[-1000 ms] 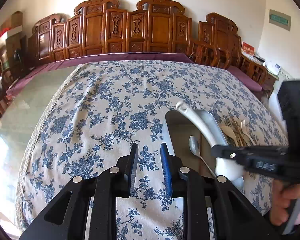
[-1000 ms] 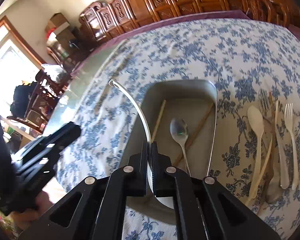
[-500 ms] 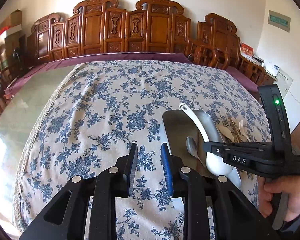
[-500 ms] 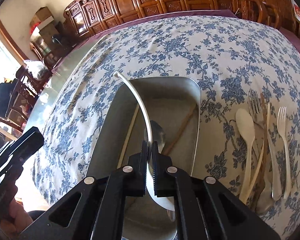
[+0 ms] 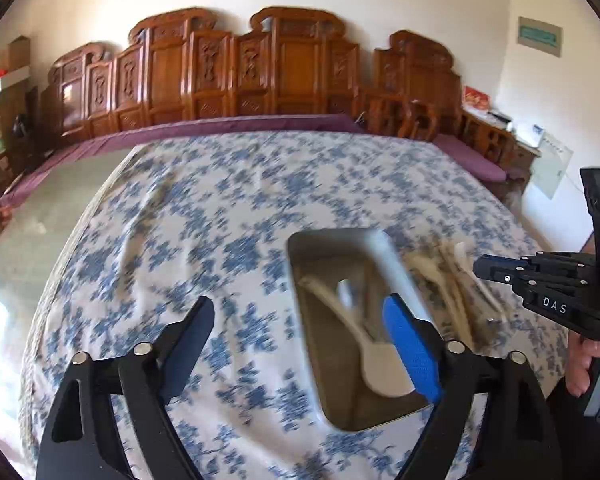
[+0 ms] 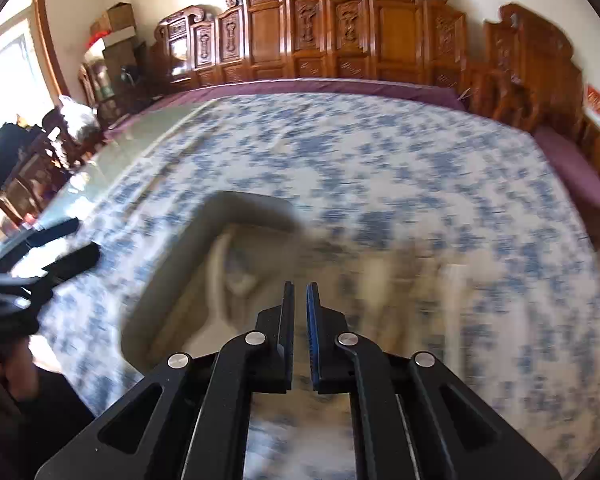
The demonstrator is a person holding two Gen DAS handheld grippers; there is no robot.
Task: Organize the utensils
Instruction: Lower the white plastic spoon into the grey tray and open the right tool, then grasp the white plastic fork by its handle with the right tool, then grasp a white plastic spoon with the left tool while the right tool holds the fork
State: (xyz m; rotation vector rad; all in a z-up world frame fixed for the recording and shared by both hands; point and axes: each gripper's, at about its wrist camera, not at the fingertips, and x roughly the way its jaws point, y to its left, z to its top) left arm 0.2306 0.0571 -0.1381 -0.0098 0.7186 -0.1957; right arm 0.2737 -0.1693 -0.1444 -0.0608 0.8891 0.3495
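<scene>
A metal tray [image 5: 300, 264] sits on the desk, on a blue-flowered cloth [image 5: 204, 220], and holds the sorted utensils: a large white spoon [image 5: 374, 354] lies in it with its bowl toward the near end and its handle running up toward the far rim, and beside it a metal spoon [image 5: 346, 294] shows only as a blurred pale shape. Just to the right of the tray, on the cloth, a loose bunch of pale utensils [image 5: 456, 276] lies side by side; the blur is too strong to tell forks from spoons among them. The left gripper [image 5: 300, 340] hangs over the near edge of the tray with its jaws opening, standing wide apart with nothing between them; one finger is over the cloth and the blue-padded one [image 5: 410, 350] is over the tray. The right gripper [image 6: 298, 308] hangs above the near right part of the tray, its jaws drawn almost together with a narrow gap and nothing in them. In the left wrist view it enters from the right edge, carried by a hand [image 5: 588, 364] wrapped around its handle. Beyond the cloth a purple cover [image 5: 220, 130] edges the desk, and carved wooden chairs [image 5: 284, 68] line the pale wall.
</scene>
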